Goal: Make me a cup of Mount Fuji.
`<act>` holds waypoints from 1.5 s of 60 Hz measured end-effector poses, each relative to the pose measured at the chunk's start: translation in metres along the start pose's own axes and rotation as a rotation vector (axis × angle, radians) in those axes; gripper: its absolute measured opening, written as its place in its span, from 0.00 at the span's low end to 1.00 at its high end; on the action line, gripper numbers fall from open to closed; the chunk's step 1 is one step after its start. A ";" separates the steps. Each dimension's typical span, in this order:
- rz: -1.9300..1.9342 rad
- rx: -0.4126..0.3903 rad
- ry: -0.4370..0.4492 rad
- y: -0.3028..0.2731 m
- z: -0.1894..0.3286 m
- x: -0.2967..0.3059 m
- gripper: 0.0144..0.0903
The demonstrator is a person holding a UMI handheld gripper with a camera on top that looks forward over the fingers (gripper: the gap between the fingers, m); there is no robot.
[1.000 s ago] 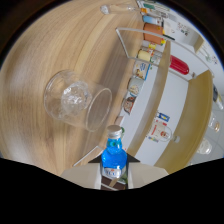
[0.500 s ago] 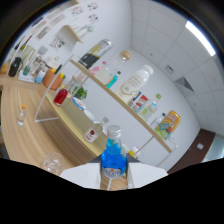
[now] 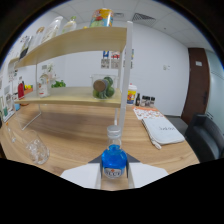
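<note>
A small bottle of blue liquid (image 3: 114, 159) with a clear neck and a label stands upright between my fingers. My gripper (image 3: 115, 169) is shut on it, with the white fingers (image 3: 80, 176) pressing at both sides. A clear glass (image 3: 37, 148) sits on the wooden table (image 3: 80, 131), ahead of the fingers and to their left. I cannot see whether the glass holds anything.
A two-level wooden shelf (image 3: 75, 95) stands beyond the bottle and carries a jar of green fruit (image 3: 103, 86), small bottles and plants. A white folded cloth (image 3: 161, 131) lies on the table to the right. A black chair (image 3: 207, 136) and a brown door (image 3: 200, 75) lie further right.
The view has swung from tilted over the glass to level with the room. The blue bottle stays in the fingers and now stands upright. The glass now lies off to the left.
</note>
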 end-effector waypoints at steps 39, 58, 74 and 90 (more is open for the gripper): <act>0.068 -0.215 -0.032 0.061 0.021 0.007 0.30; 0.126 -0.212 0.127 0.023 -0.030 0.012 0.93; 0.162 -0.124 0.099 -0.036 -0.074 -0.099 0.93; 0.168 -0.135 0.037 -0.048 -0.066 -0.204 0.94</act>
